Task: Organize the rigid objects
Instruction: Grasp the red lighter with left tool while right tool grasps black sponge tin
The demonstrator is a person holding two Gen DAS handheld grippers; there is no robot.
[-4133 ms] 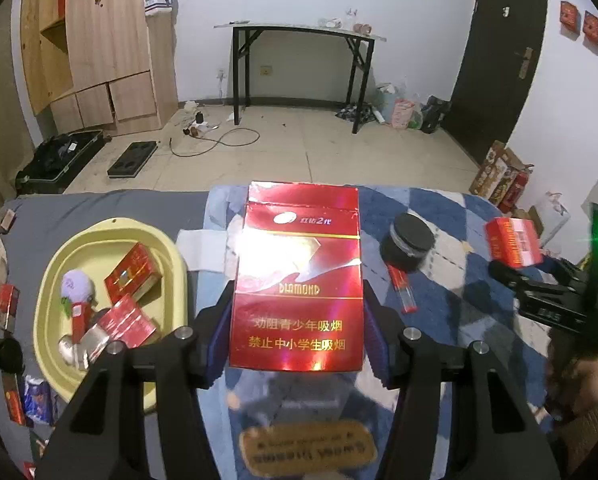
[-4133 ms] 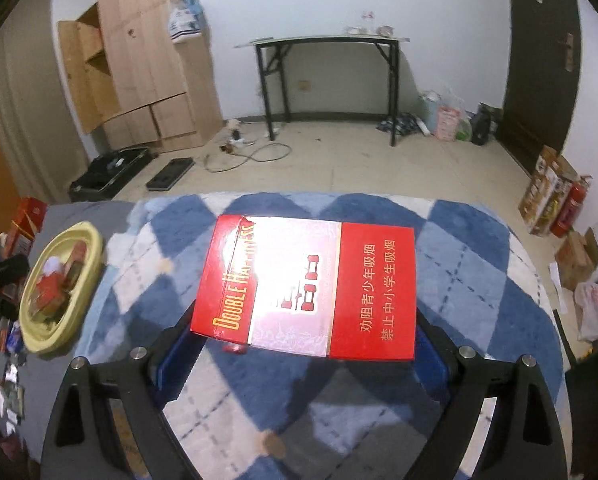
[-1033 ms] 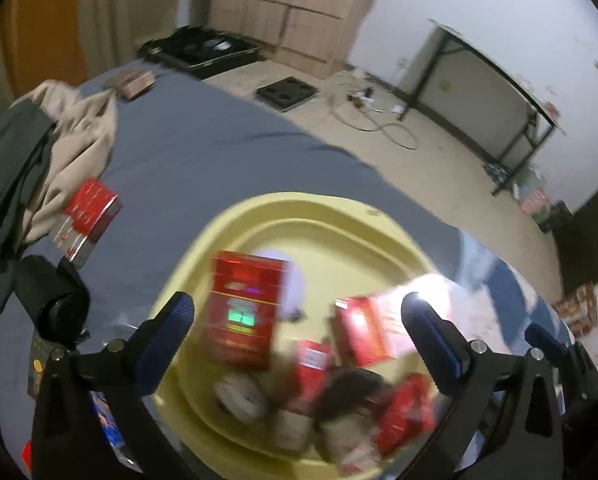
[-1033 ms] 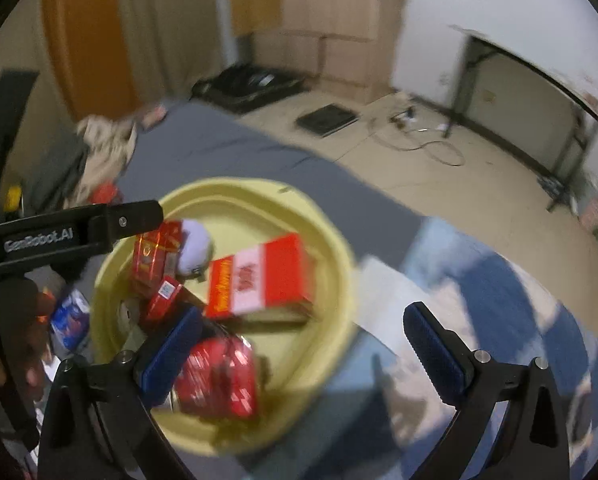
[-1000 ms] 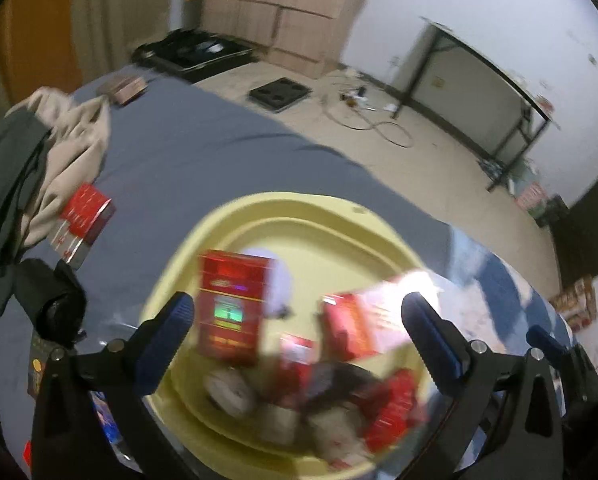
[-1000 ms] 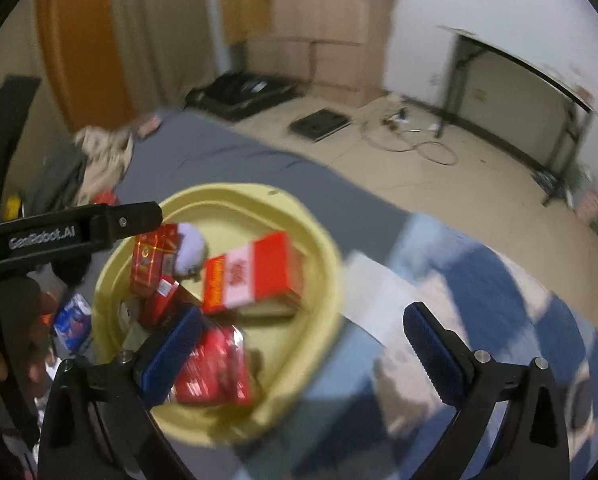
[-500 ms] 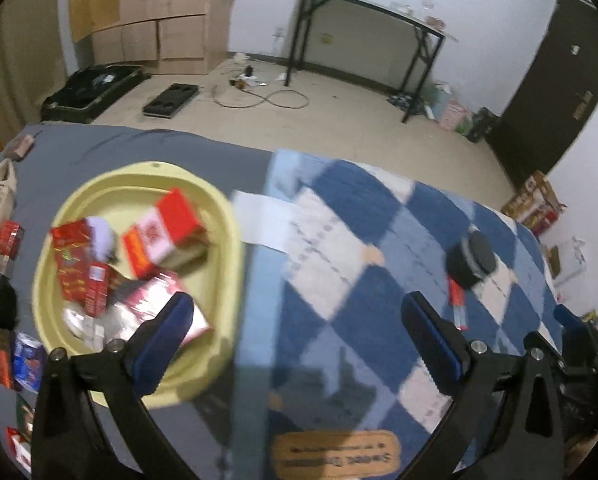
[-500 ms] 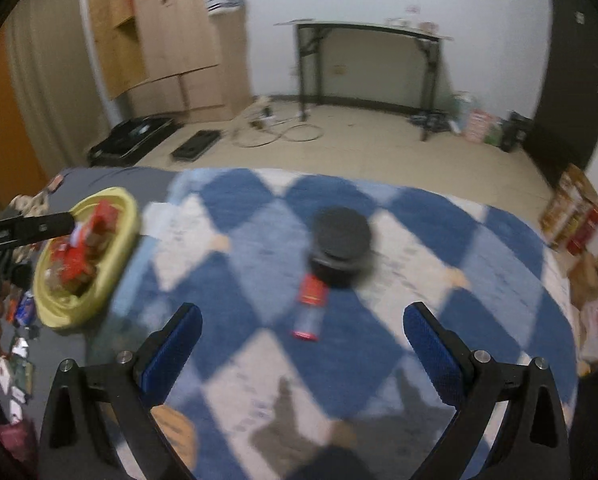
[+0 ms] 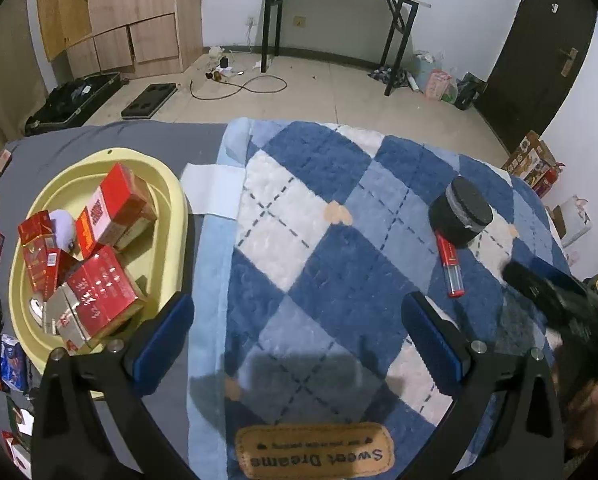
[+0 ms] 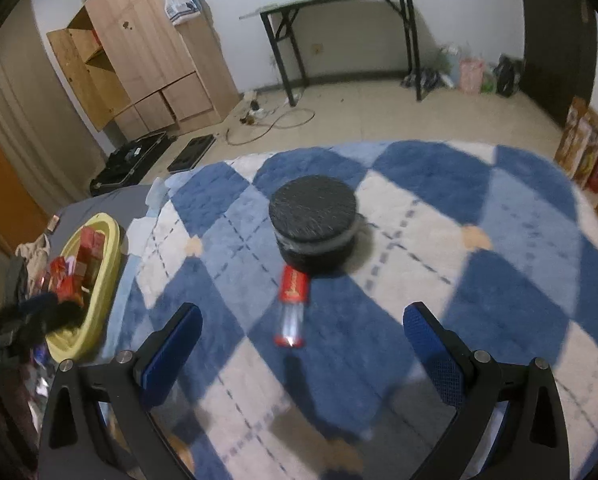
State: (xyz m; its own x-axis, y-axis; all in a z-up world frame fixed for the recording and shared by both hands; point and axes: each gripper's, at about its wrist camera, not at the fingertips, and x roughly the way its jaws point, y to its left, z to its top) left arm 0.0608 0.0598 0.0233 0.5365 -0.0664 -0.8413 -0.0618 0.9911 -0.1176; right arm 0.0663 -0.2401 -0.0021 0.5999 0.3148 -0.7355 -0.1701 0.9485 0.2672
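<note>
Both red cartons that were clamped in the grippers a few seconds back have been dropped into the yellow basin (image 9: pixel 171 196), and both grippers have since been swung off it toward the blue checked blanket (image 9: pixel 331 240). So the left gripper (image 9: pixel 299 336) is seen with its fingers spread wide and nothing between them, and same deal for the right gripper (image 10: pixel 301 338): wide apart, empty.

Two rigid things are left out on the blanket: a black round jar (image 10: pixel 313 224) and a small red tube (image 10: pixel 293 304) lying flat with one end just about touching the jar's base. The right gripper is lined up nearly dead-on with the tube, which is probably why it's held low and open there; a grab of the tube or jar looks like what's being set up, though that's only a guess.

As for the views: the basin's contents are only properly shown from the left wrist, where red boxes (image 9: pixel 111 208) are piled loosely at angles with a white-ish round thing tucked among them. From the right wrist the basin (image 10: pixel 103 272) is seen edge-on, far left, and little can be made out inside. The jar's textured lid gets shown much closer from the right wrist, a bit blurred. A "Sweet Dreams" label (image 9: pixel 315 454) on the blanket edge is only caught by the left wrist.
</note>
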